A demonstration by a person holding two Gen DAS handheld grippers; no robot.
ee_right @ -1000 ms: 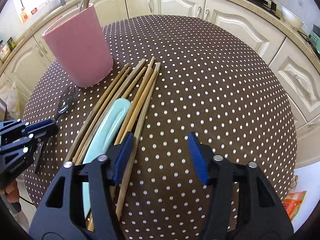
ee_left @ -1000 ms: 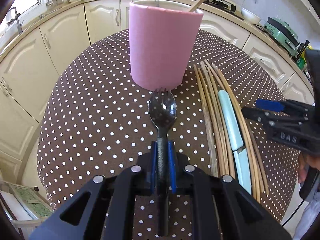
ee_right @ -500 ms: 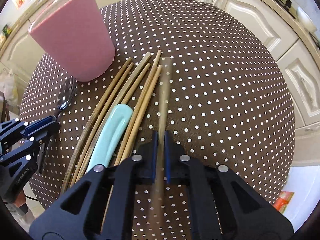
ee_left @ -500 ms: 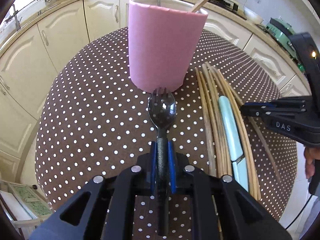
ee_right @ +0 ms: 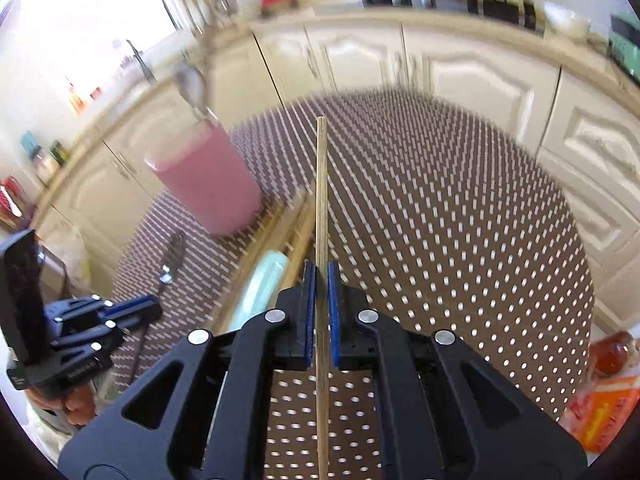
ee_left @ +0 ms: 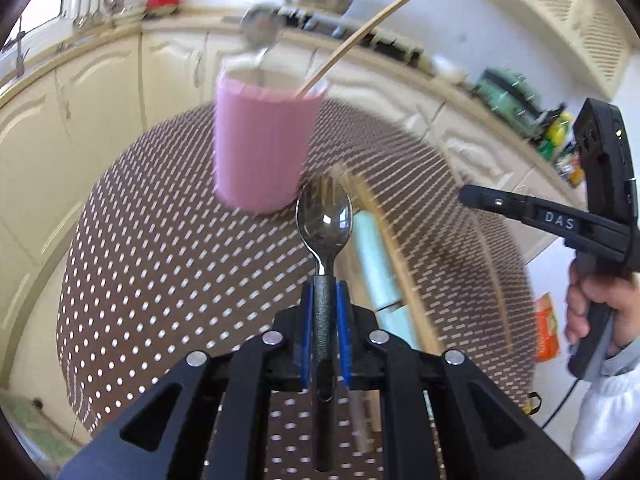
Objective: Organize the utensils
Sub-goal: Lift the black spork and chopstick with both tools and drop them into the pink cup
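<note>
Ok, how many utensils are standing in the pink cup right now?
2: a metal spoon at the back left of the cup, and a wooden chopstick leaning out to the right. Shorter ones could be hidden inside.

Pink cup (ee_left: 262, 148), brown white-dotted tablecloth (ee_right: 460, 240), pale mint utensil (ee_left: 374, 264), cream cabinets (ee_right: 472, 76).

There is one tall pink cup (ee_left: 262, 148) on one round brown table with white dots (ee_left: 160, 264). Two things stick out of the cup: one shiny metal spoon (ee_left: 260, 34) and one thin wooden stick (ee_left: 360, 36). There is one black-handled metal fork-spoon (ee_left: 325, 224), one held wooden chopstick (ee_right: 321, 200), and one long pale green utensil (ee_left: 374, 256). The chopsticks on the table are too blurry to count. There are two black grippers (ee_left: 325, 300) (ee_right: 321, 304).
</note>
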